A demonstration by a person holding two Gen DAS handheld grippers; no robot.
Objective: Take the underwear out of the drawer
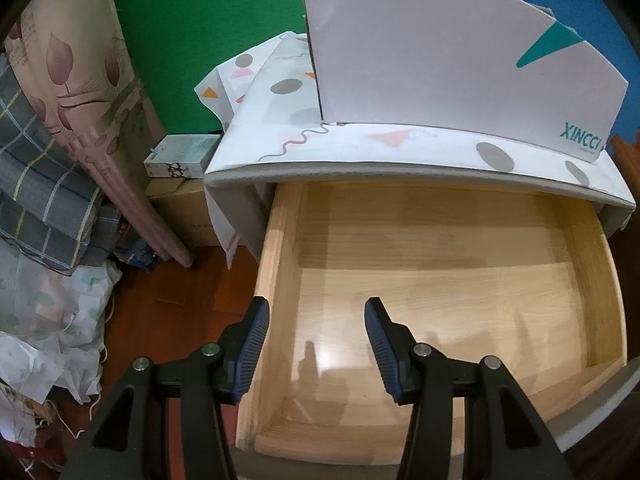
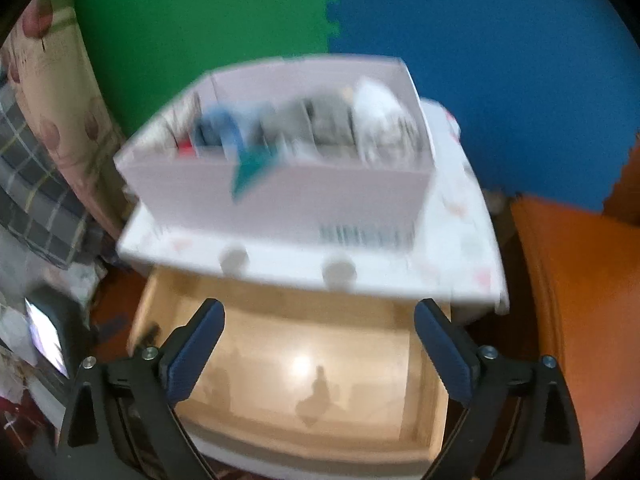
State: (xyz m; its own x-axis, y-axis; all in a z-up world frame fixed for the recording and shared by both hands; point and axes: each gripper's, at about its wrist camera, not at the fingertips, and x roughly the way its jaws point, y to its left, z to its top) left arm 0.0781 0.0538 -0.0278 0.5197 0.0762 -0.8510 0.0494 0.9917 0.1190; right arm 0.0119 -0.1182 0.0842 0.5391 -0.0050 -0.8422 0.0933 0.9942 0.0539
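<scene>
The light wooden drawer (image 1: 276, 260) stands pulled out below the cabinet top (image 1: 360, 148), and only its bare shiny floor shows. My left gripper (image 1: 317, 308) hangs open over the drawer's front left part with nothing between its fingers. In the blurred right wrist view my right gripper (image 2: 320, 308) is wide open above the same drawer (image 2: 300, 340), also holding nothing. A white box (image 2: 280, 200) sits on the cabinet top, and folded blue, grey and white garments (image 2: 328, 128) lie in its compartments. From the left wrist only the box's front wall (image 1: 440, 60) shows.
Pillows and checked bedding (image 1: 60, 120) are piled at the left, with a small carton (image 1: 180, 156) on the floor beside the cabinet. An orange cushion-like object (image 2: 580, 300) lies to the right. Green and blue foam panels back the cabinet. A lit screen (image 2: 44, 336) sits low left.
</scene>
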